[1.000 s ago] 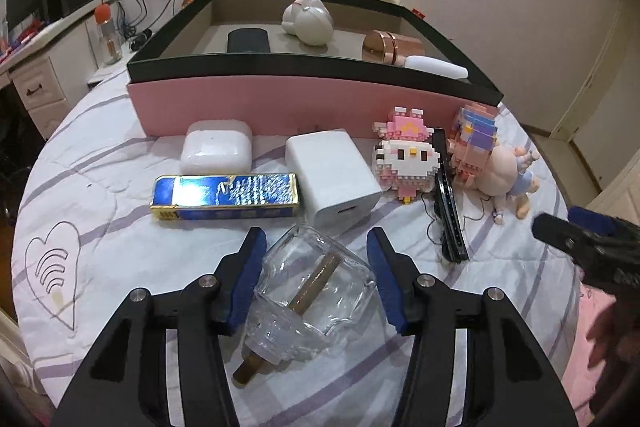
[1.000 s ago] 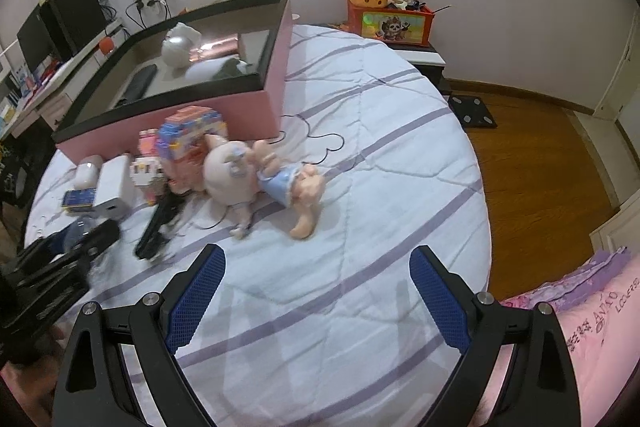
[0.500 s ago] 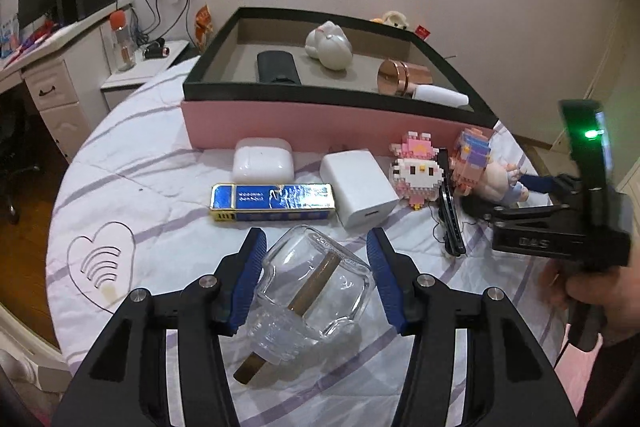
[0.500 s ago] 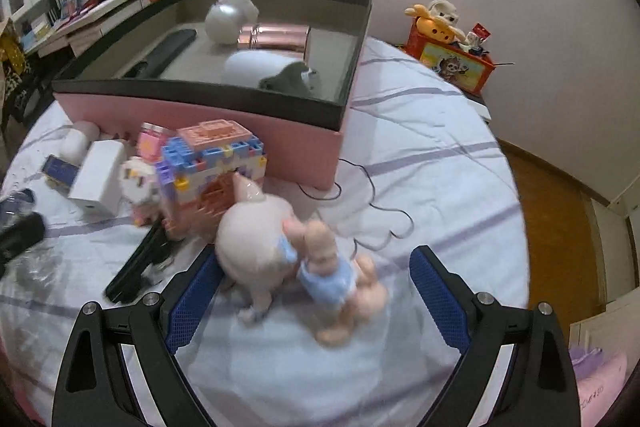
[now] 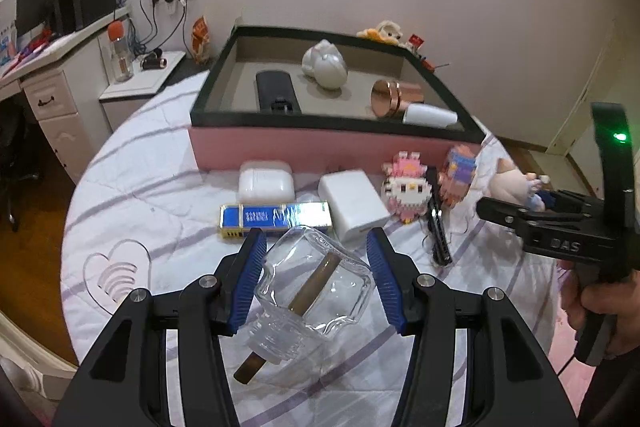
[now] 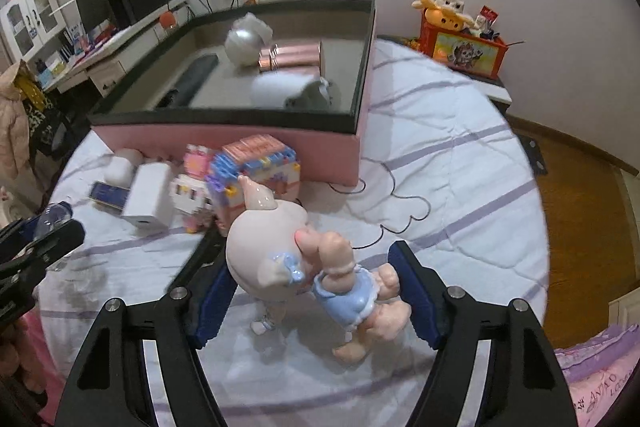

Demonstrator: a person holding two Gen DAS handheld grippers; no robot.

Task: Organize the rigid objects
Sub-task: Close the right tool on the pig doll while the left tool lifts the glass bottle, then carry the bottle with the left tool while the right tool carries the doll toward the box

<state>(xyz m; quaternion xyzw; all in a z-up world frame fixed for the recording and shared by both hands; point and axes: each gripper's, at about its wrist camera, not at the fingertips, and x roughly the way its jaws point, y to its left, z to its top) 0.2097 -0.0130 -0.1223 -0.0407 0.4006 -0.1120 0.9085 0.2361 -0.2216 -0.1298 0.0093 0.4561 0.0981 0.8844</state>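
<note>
Lying tilted between the blue pads of the left gripper (image 5: 316, 279), a clear glass bottle (image 5: 316, 291) with a brown stick through its neck sits above the striped bedcover (image 5: 132, 187); the left pad touches its side, while a sliver of gap shows at the right pad, so whether the jaws truly clamp it cannot be told. The bottle's mouth points down toward the camera, its base toward the row of items ahead.

Over on the right, a pink doll in blue shorts (image 6: 304, 267) lies on the cover between the wide-spread fingers of the right gripper (image 6: 312, 297), head beside the left pad, legs toward the right one; contact is not clear. From the left wrist view, that gripper reaches in level from the right, held in a hand (image 5: 600, 311), its green light lit.

Ahead of the bottle lie a blue and gold box (image 5: 276, 219), a white charger block (image 5: 354, 205), a white earbud case (image 5: 266, 181), a pink brick figure (image 5: 408, 189), a colourful brick house (image 6: 256, 163) and a black harmonica (image 5: 438, 227). Behind them stands the pink box with a dark rim (image 5: 320, 147), holding a black remote (image 5: 276, 91), a white figurine (image 5: 324, 65) and a copper cylinder (image 5: 394, 97).
</note>
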